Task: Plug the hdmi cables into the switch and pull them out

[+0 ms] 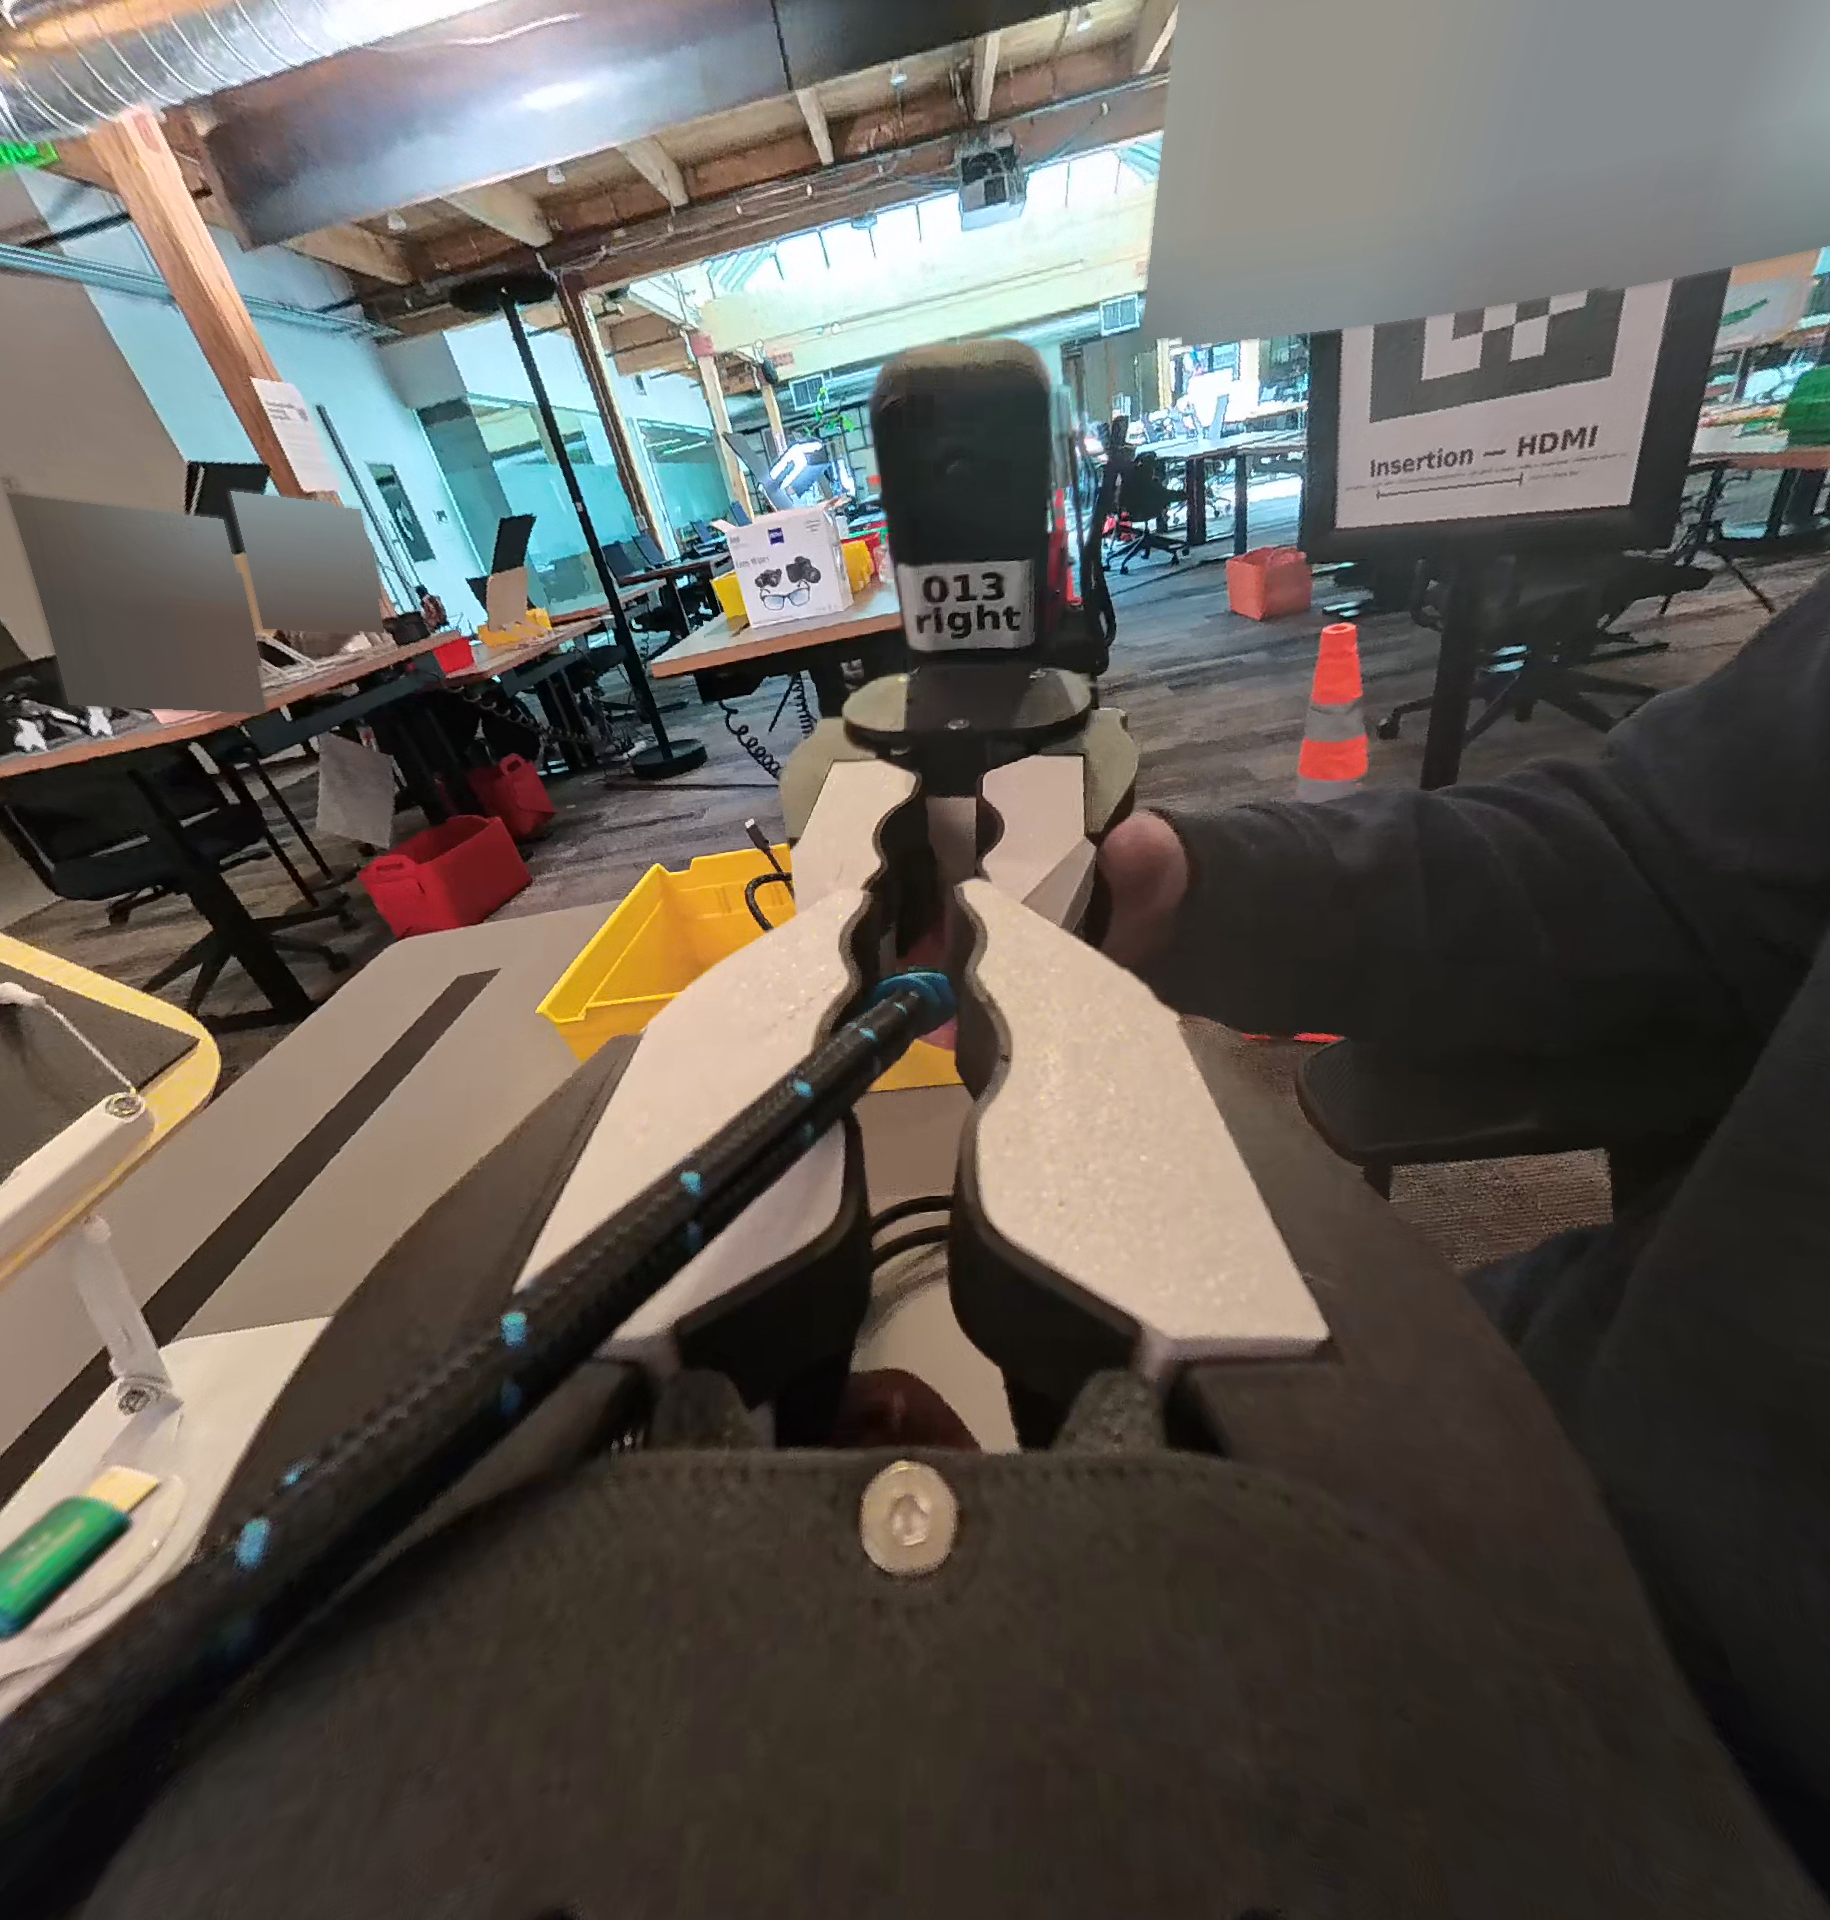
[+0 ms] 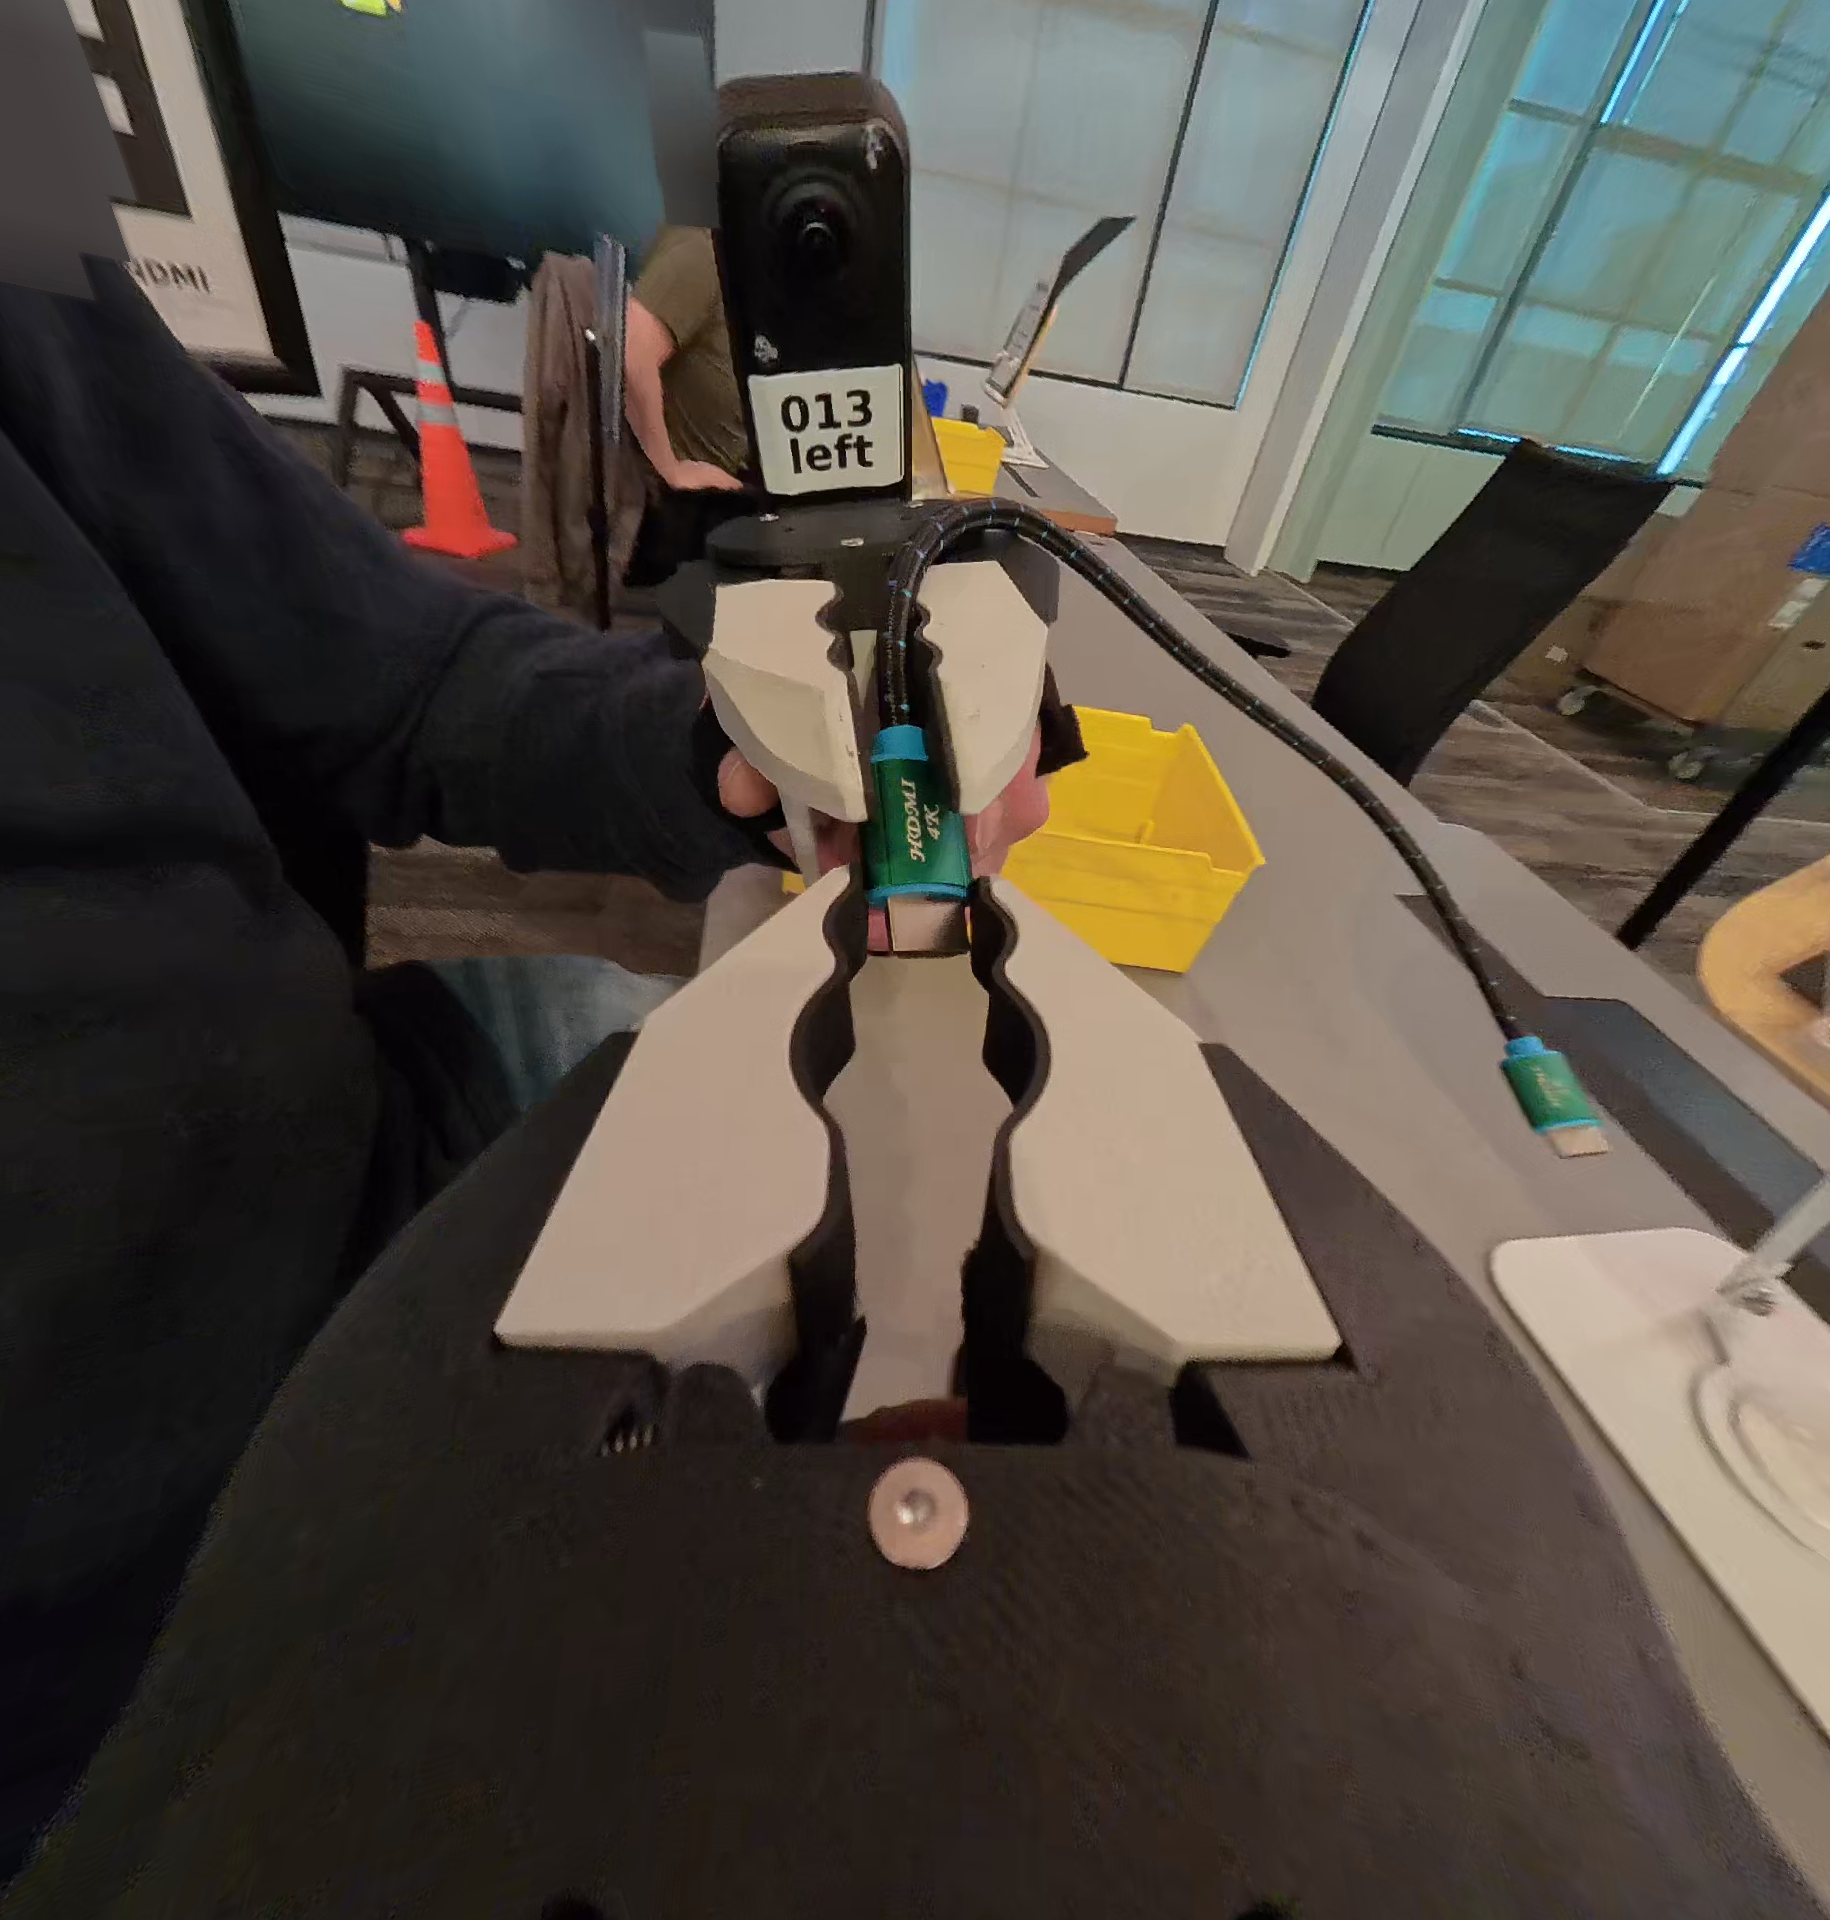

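Between the two facing claws, the left claw [image 2: 895, 748] pinches a braided cable [image 2: 1254, 717] behind its green plug [image 2: 909, 831]; the right claw [image 2: 916, 925] gapes, plug tip between its fingertips. Yellow bin [image 2: 1150, 842]: contents indiscernible.

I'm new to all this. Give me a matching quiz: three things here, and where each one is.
1. black braided cable
2. loose green metal plug
3. orange traffic cone

A. standing on the carpeted floor
B. lying on the grey table
C. clamped between the fingers of the left gripper

Pairs: 1-C, 2-B, 3-A
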`<state>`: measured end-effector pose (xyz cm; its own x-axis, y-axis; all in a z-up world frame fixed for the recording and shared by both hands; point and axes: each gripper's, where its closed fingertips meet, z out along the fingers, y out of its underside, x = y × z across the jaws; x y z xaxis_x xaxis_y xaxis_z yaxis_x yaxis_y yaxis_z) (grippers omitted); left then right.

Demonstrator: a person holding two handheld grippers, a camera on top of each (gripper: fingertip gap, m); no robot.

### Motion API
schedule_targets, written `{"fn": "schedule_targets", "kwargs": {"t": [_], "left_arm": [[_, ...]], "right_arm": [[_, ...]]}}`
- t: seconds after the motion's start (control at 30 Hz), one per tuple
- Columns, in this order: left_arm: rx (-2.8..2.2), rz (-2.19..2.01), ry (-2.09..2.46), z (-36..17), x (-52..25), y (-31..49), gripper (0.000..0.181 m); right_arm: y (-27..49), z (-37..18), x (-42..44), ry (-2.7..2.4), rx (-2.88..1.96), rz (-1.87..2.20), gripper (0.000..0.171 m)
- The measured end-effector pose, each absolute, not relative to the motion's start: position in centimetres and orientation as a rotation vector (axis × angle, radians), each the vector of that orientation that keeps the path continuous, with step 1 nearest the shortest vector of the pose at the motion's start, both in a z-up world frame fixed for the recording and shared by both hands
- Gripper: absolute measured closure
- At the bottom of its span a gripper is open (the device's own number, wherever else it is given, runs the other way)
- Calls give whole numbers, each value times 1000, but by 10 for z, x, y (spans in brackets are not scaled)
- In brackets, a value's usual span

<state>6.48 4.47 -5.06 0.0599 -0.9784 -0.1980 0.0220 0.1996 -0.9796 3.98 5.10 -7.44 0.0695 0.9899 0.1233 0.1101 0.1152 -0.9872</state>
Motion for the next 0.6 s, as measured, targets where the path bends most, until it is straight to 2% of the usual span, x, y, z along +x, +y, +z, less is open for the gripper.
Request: {"fn": "schedule_targets", "kwargs": {"t": [0.23, 0.43, 0.6], "left_arm": [[-1038, -950, 1231, -48, 62, 48, 177], [-1028, -924, 1224, -47, 60, 50, 177], [-991, -876, 1211, -42, 55, 51, 177]], "right_arm": [[49, -75, 34, -1197, -1290, 1308, 152], [50, -71, 35, -1156, -1287, 1391, 153], [51, -66, 42, -1063, -1305, 1623, 142]]}}
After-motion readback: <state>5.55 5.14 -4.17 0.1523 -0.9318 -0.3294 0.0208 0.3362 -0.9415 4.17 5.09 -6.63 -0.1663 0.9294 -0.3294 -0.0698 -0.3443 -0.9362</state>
